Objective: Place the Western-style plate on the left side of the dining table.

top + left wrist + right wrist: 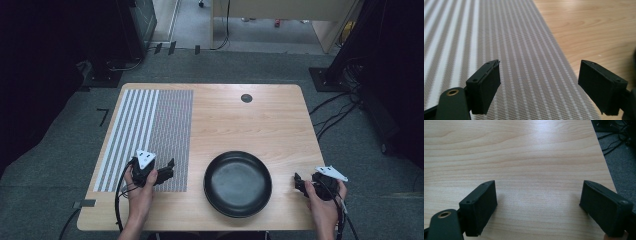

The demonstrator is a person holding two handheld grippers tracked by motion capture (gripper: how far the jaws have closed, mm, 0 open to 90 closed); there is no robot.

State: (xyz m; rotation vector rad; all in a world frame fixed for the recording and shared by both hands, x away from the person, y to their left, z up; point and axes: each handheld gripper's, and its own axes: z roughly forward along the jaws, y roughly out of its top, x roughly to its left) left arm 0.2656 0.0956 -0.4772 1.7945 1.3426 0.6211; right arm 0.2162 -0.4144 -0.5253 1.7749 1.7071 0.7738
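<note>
Item 1, left gripper (169,169): I see it held low over the striped placemat (145,135), near the mat's right edge and its near end. My left gripper view has both black jaws spread wide, with nothing but striped weave between them.

Item 2, right gripper (299,182): held at the table's near right corner, pointing toward the pan. In my right gripper view the jaws stand wide apart over bare wood, nothing between them.

Item 3, black pan (238,183): round, dark, shallow. It sits upright on the wooden table (250,125) near the front edge, between the two grippers, just beside the placemat's right edge and clear of both sets of jaws.

Item 4, dark round cap (246,98): set in the tabletop near the far edge, well apart from the pan.
</note>
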